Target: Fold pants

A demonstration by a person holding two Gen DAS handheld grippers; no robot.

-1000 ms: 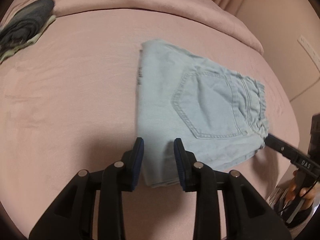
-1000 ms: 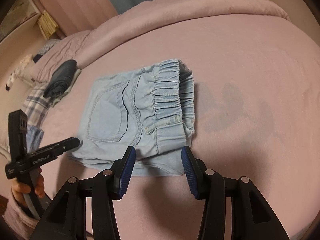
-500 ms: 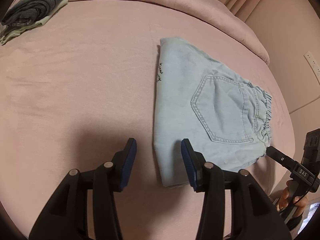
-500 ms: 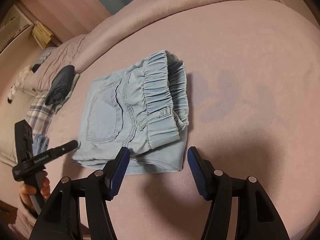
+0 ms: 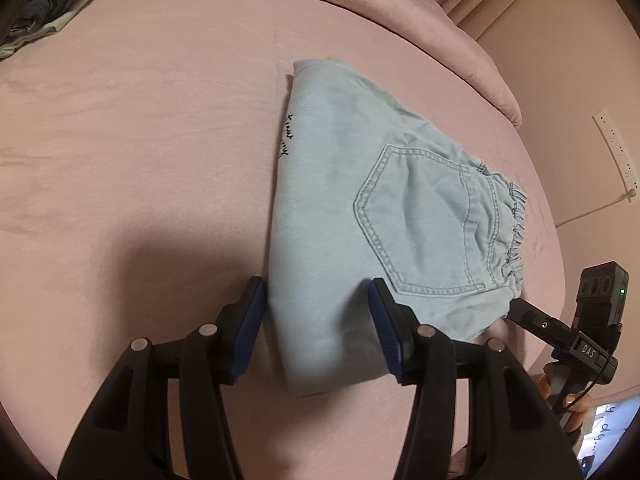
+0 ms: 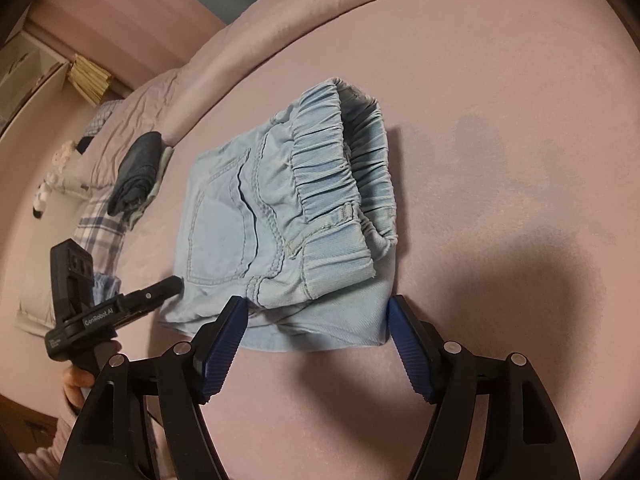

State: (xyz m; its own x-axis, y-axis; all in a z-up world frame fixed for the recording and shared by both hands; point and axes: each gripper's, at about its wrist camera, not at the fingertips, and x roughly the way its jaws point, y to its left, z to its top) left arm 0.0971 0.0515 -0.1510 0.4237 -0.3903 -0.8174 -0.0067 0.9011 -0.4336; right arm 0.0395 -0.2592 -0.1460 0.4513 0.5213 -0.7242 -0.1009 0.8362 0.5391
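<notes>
The folded pants lie flat on the pink bed, long axis from fold to elastic waistband. The left gripper straddles the fold end, jaws apart; the right gripper gapes beside the waistband end.

Pink bedsheet spread ahead of and beneath the gripper. Rolled pink duvet along the far edge. Folded dark garment on a pale cloth, far left in the right wrist view. Plaid fabric nearer, left. Stacked books far upper left. Wall power strip far right in the left wrist view.
</notes>
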